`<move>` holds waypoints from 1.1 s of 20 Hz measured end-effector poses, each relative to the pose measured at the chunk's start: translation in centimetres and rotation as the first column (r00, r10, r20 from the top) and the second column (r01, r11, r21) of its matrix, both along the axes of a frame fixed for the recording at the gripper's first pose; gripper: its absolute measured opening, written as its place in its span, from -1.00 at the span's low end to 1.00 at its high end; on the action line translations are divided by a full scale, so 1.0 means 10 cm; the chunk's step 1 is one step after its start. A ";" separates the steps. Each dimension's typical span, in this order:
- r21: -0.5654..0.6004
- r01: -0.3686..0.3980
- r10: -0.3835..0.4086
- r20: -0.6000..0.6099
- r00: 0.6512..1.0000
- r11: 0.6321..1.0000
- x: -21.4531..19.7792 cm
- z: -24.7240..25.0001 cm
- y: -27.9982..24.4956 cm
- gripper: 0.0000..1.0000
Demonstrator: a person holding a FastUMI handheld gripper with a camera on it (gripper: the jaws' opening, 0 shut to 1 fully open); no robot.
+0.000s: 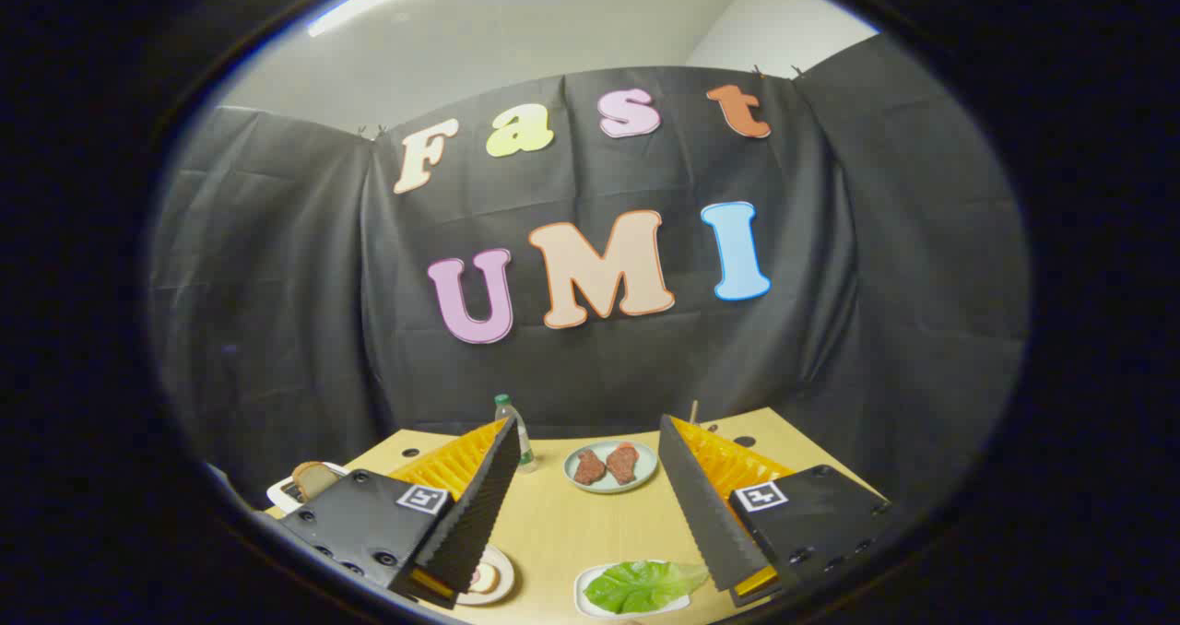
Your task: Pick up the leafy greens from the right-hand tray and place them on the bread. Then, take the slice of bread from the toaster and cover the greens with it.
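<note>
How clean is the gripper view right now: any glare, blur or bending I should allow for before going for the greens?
Gripper view: sharp, evenly lit, no glare on the table; the fisheye bends the table's edges and the cloth wall; the open gripper has both fingers crisp; the greens on their tray lie low, just ahead of the fingers, partly covered by the right finger; the toaster with its bread looks small and squashed.

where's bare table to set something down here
The widest bare patch of table lies between the open gripper fingers, bordered by the meat plate beyond and the greens tray nearer. It is crowded around the bottle and toaster.
</note>
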State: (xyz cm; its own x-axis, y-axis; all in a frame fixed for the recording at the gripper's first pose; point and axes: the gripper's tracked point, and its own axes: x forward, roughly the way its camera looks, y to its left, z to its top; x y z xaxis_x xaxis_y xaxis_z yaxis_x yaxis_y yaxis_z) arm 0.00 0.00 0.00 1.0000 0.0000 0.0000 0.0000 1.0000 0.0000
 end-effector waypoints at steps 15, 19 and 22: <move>-0.038 0.032 -0.032 0.002 0.999 0.999 -0.20 -0.06 -0.34 0.94; -0.042 0.042 -0.043 -0.011 0.999 0.998 -0.24 -0.12 -0.40 0.94; -0.049 0.044 -0.045 -0.029 0.999 0.998 -0.26 -0.18 -0.45 0.94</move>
